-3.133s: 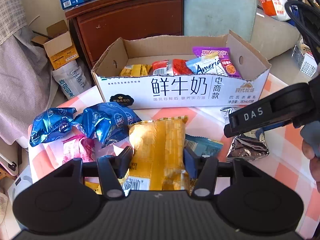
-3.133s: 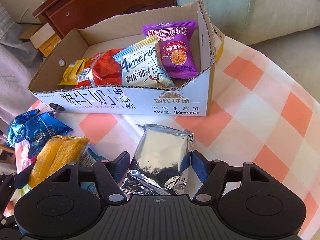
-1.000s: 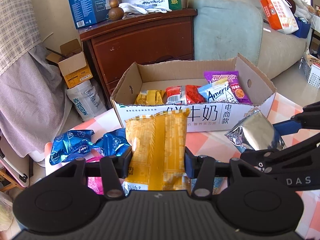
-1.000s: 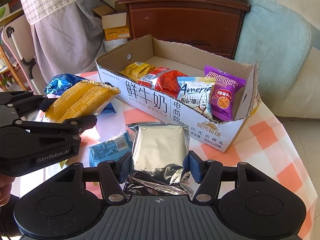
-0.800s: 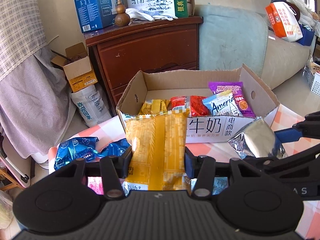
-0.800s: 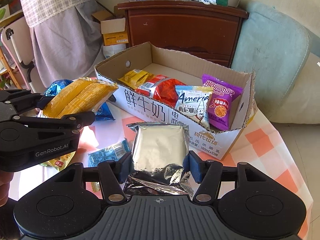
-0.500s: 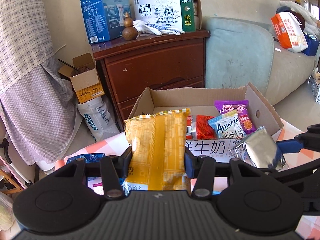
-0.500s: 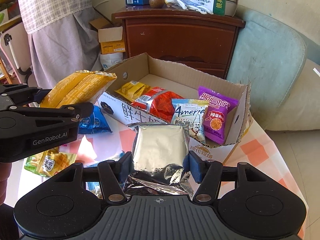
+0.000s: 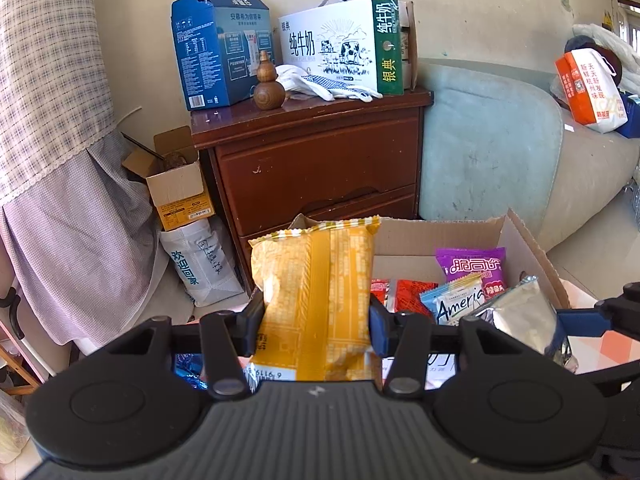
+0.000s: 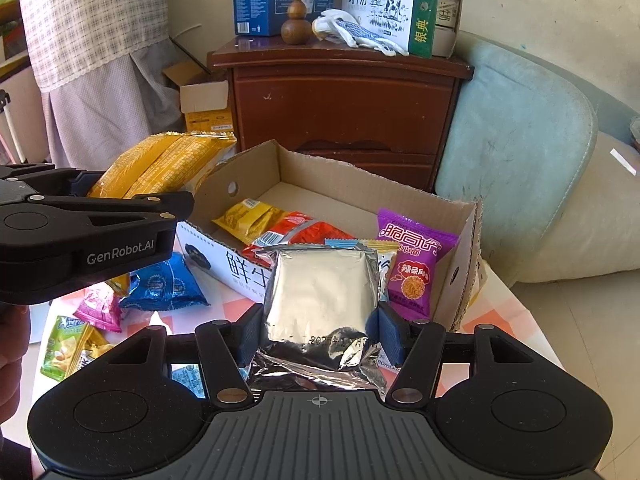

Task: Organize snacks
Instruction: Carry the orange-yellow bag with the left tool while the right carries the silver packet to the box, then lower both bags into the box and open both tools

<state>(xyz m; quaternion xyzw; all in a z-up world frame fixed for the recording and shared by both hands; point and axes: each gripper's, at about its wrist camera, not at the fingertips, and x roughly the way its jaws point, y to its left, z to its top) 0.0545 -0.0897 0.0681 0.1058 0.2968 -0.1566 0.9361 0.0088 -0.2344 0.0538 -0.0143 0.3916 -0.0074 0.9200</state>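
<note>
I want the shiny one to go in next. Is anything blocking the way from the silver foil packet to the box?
Nothing visible does. The right gripper holds the silver foil packet just before the open cardboard box, whose top is uncovered.

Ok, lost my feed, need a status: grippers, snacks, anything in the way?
Left gripper shut on yellow packet. Right gripper shut on silver packet. Both raised near the cardboard box. Box open, nothing blocking.

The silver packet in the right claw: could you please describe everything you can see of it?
The silver packet is a plain, shiny foil pouch, puffed in the middle, with crinkled, crimped seams and a faint printed date near its lower edge. It stands upright, pinched at both sides by the right claw, lifted clear of the table, in front of the cardboard box.
</note>
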